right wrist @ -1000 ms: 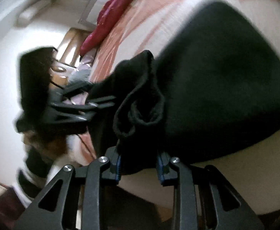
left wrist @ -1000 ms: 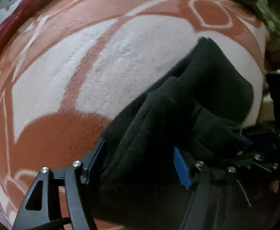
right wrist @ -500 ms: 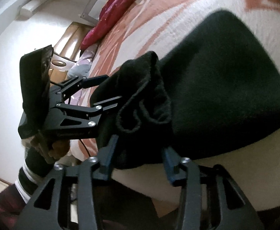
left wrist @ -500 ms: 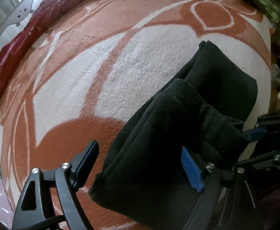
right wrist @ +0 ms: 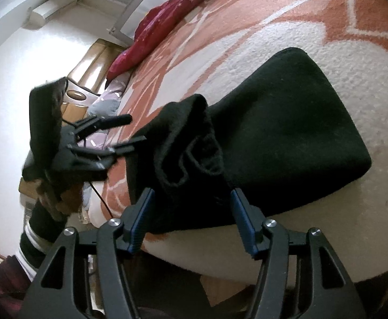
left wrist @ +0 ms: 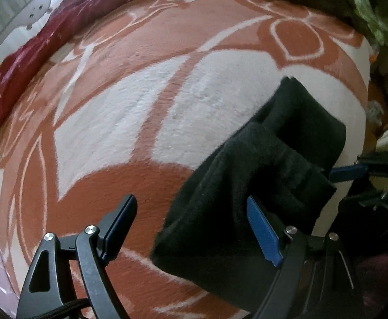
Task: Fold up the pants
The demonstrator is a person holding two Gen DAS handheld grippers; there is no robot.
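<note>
The black pants lie folded in a thick bundle on the orange-and-white patterned blanket, near its front edge. My left gripper is open, its jaws wide apart around the near end of the bundle. My right gripper is open too, its blue-padded jaws standing either side of the bunched waistband end of the pants. The left gripper also shows in the right wrist view, at the bundle's left end. The right gripper shows at the right edge of the left wrist view.
A dark red cover lies along the far left edge of the bed. Dark and green cloth lies at the far right. A wooden headboard and white wall are on the left in the right wrist view.
Both grippers have opened and let go of the pants, then drawn back a little. The folded bundle now rests on the blanket.
</note>
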